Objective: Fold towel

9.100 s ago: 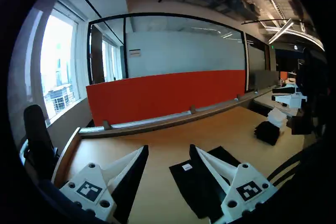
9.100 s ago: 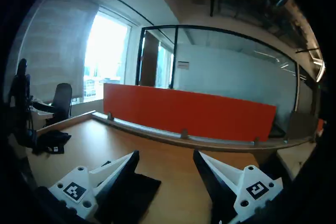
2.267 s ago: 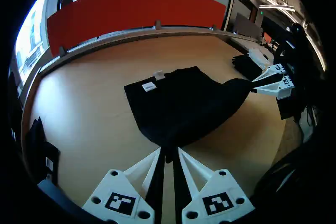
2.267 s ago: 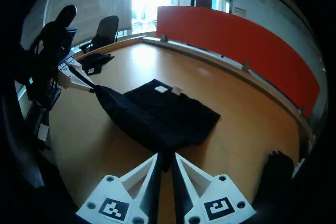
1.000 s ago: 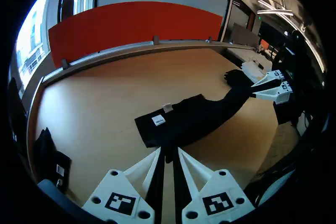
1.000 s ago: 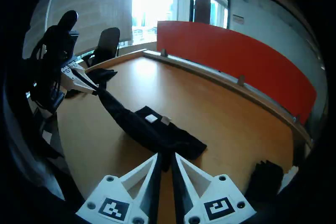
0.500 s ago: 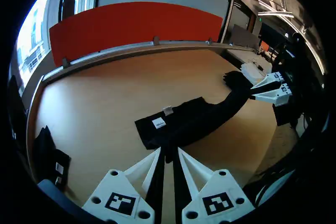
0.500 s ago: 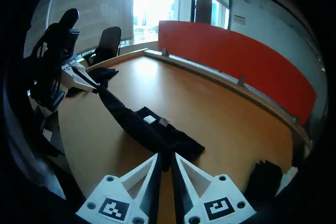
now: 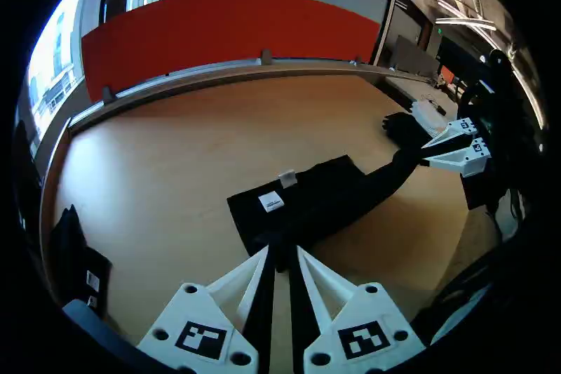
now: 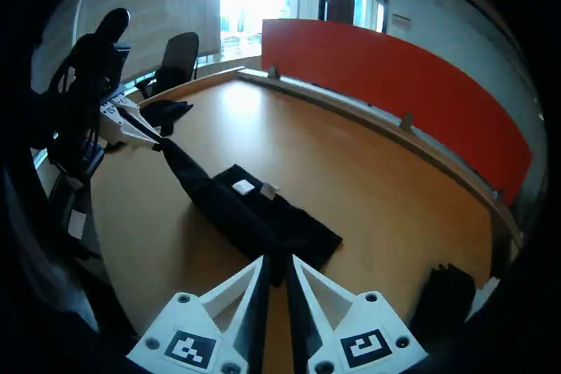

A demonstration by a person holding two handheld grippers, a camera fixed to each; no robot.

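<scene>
A black towel [image 9: 319, 195] with two small white tags hangs stretched between the two grippers, its lower part resting on the wooden table [image 9: 161, 156]. My left gripper [image 9: 280, 262] is shut on one corner of it, close to the camera. Farther off in the same view, the right gripper [image 9: 428, 153] pinches the opposite corner. In the right gripper view, my right gripper [image 10: 277, 269] is shut on the towel [image 10: 259, 216] corner, and the left gripper [image 10: 151, 139] holds the far end at the left, with a dark-clothed person behind it.
A red partition [image 9: 231, 30] runs along the table's far edge. Piles of folded dark and white cloth [image 9: 410, 125] sit at the right end, another dark pile [image 10: 168, 109] at the left end and one [image 10: 449, 297] at the lower right. Office chairs [image 10: 175, 58] stand by the window.
Between 9 and 2 seconds ago both grippers shut on towel corners. Since then the towel has been drawn back from a wide spread into a narrower band; in the last half second it barely shifted.
</scene>
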